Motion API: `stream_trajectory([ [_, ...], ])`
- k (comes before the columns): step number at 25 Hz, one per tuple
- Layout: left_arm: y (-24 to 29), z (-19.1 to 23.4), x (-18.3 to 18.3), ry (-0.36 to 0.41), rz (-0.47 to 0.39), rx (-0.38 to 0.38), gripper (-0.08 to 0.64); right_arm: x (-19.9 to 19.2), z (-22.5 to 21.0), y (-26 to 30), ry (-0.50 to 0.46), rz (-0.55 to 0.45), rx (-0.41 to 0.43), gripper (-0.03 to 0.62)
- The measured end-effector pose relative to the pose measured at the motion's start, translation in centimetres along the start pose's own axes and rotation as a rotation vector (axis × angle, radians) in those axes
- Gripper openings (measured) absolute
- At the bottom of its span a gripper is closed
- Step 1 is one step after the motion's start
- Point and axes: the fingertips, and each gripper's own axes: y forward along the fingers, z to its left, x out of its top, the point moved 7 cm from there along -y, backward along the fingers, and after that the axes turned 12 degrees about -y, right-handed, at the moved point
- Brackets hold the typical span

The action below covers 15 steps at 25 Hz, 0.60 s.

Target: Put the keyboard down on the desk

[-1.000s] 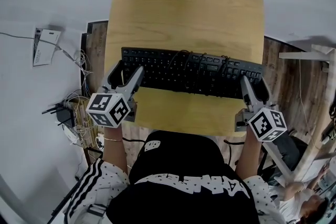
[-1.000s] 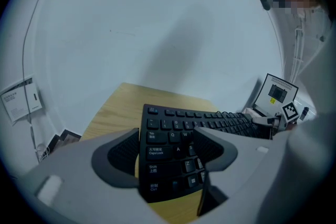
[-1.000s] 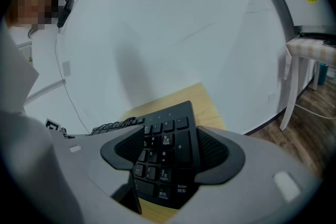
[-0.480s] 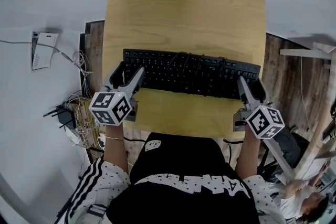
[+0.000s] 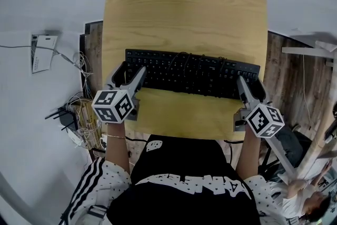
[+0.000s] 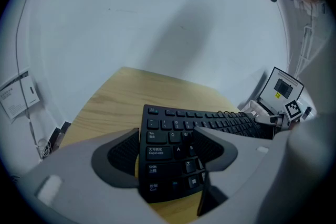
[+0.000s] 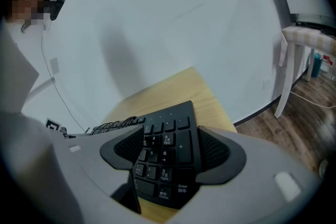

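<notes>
keyboard (image 5: 192, 74) hangs slightly lower over the wooden tabletop (image 5: 184, 8) than a second ago. left gripper (image 5: 128, 69) fingers pinch its left end, right gripper (image 5: 250, 82) fingers pinch its right end. tangled cables (image 5: 79, 113) lie left of the tabletop.

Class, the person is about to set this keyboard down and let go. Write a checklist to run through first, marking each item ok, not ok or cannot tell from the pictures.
1. Left gripper clamped on the keyboard at its left end: ok.
2. Right gripper clamped on the number-pad end: ok.
3. Keyboard wholly above the desk, no end past an edge: ok.
4. Nothing else on the desk near the keyboard: ok.
5. Cable lying on top of the keys, not under the keyboard: ok.
6. Keyboard's underside resting on the desk: cannot tell.
</notes>
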Motion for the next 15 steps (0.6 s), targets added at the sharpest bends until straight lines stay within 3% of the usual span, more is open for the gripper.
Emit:
stream_trajectory([
  [8, 0.54, 0.12, -0.16, 0.009, 0.011, 0.005, 0.302, -0.35, -0.05, 0.54, -0.012, 0.027, -0.01, 0.339],
  [15, 0.57, 0.09, -0.23, 0.009, 0.022, 0.007, 0.302, -0.58, 0.35, 0.73, -0.083, 0.065, -0.039, 0.362],
])
